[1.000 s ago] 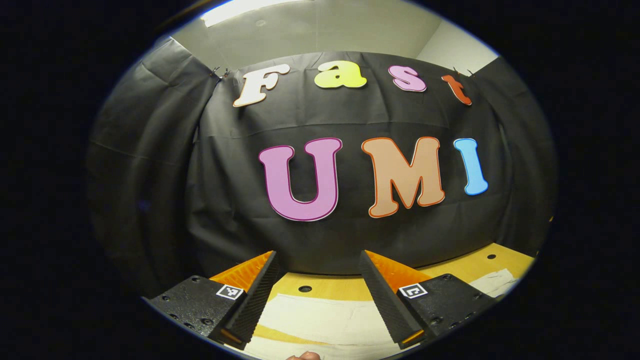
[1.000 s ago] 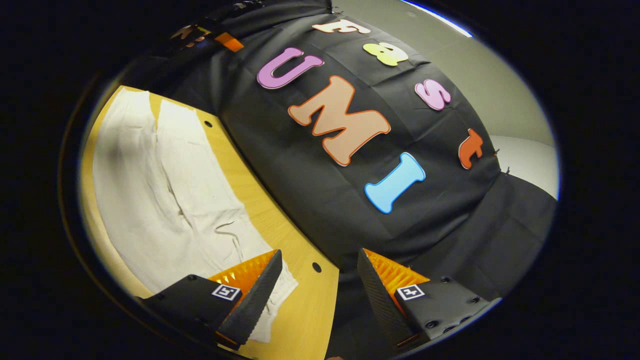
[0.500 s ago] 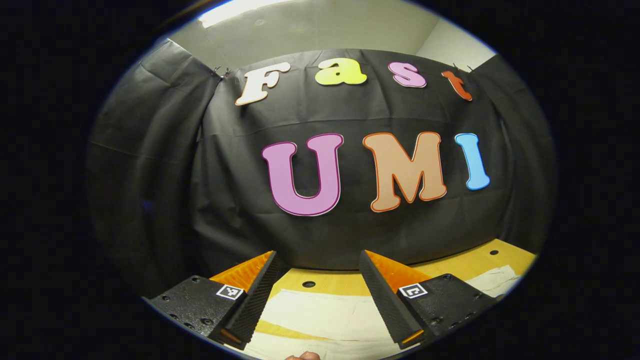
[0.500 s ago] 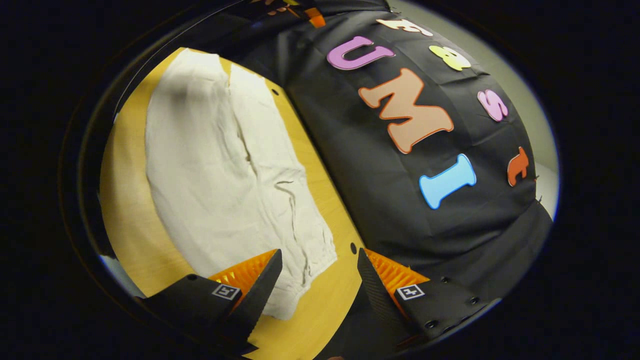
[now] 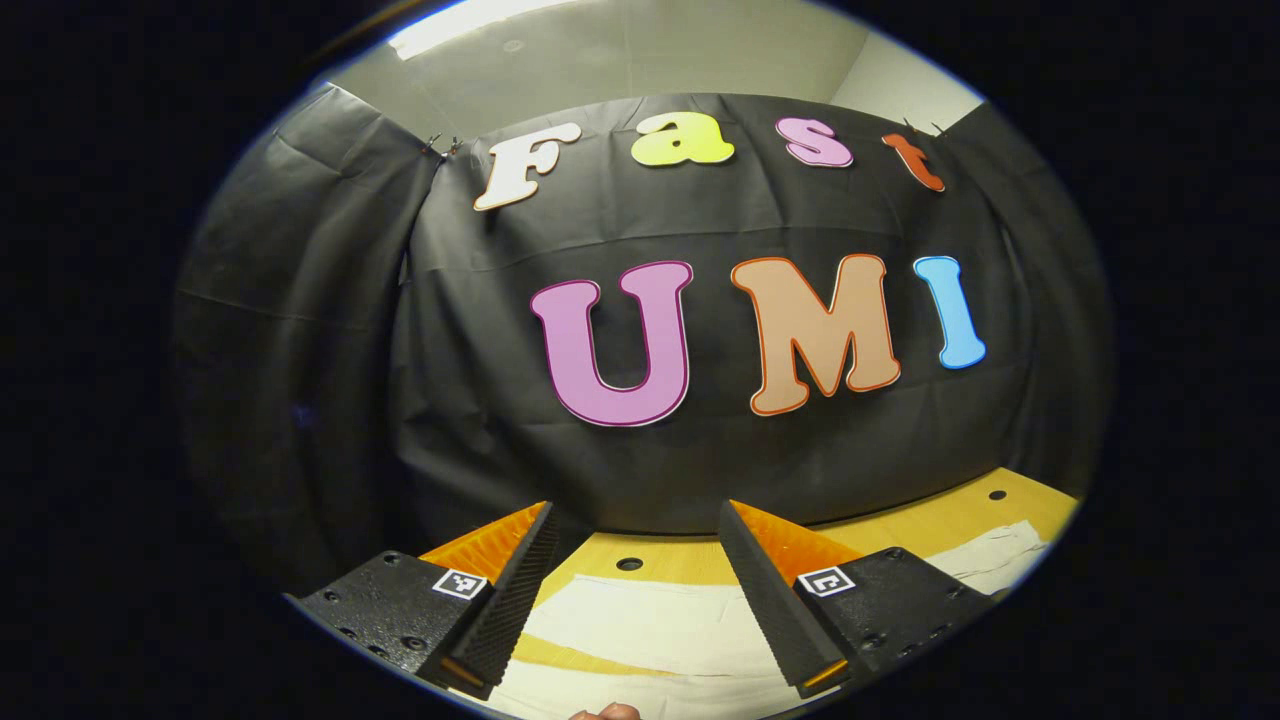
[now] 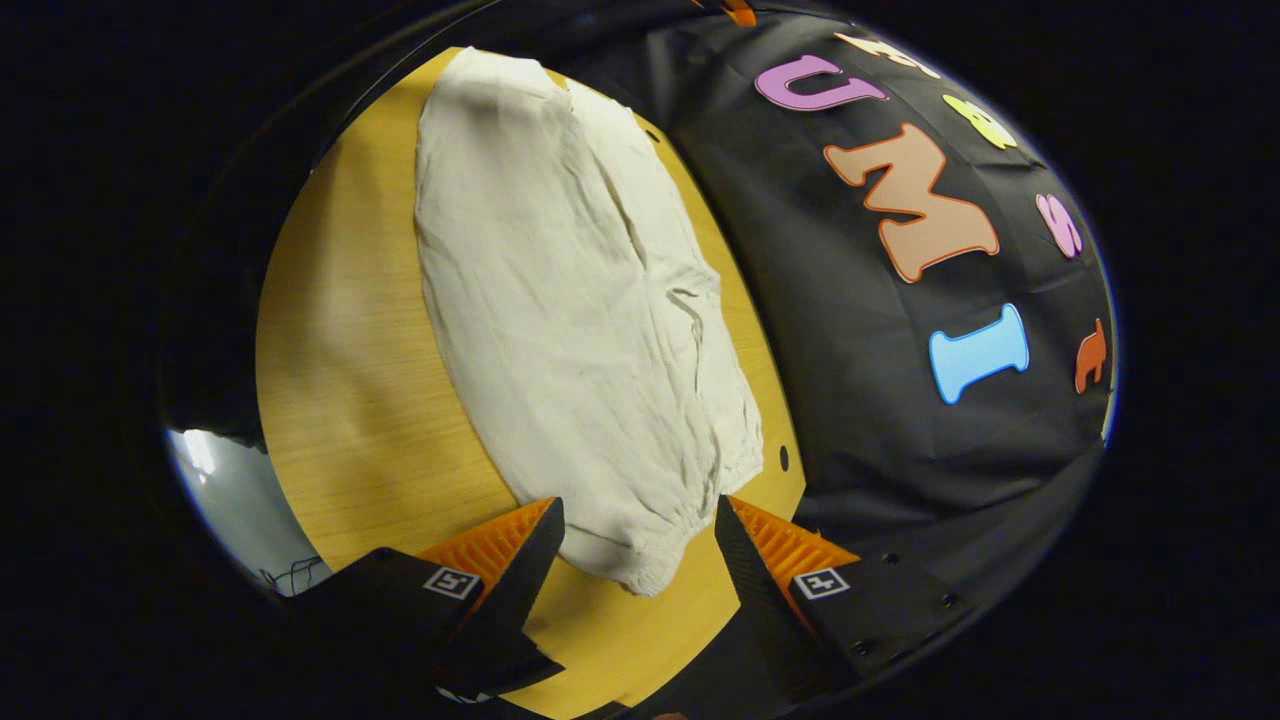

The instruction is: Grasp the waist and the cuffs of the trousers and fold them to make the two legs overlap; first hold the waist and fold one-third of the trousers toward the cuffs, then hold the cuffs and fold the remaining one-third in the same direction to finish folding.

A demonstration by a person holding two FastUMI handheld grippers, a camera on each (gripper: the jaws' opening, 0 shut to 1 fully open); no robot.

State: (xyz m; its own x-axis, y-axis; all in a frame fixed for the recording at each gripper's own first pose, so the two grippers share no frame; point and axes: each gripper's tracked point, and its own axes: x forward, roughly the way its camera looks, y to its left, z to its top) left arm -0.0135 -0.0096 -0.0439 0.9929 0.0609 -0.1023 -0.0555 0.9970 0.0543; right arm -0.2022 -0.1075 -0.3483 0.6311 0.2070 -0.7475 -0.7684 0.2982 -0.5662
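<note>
Trousers (image 6: pixel 570 330), pale cream, lie flat and lengthwise on the wooden worktop (image 6: pixel 340 350), two legs side by side, gathered waist end nearest the right gripper (image 6: pixel 637 535). In the left gripper view, left gripper (image 5: pixel 635 570) is spread wide, empty, held above pale cloth (image 5: pixel 650 630) with the worktop edge (image 5: pixel 940 520) beyond, facing the booth wall. In the right gripper view, right gripper is also spread, nothing pinched, with the waist hem between its fingers; contact cannot be told.
</note>
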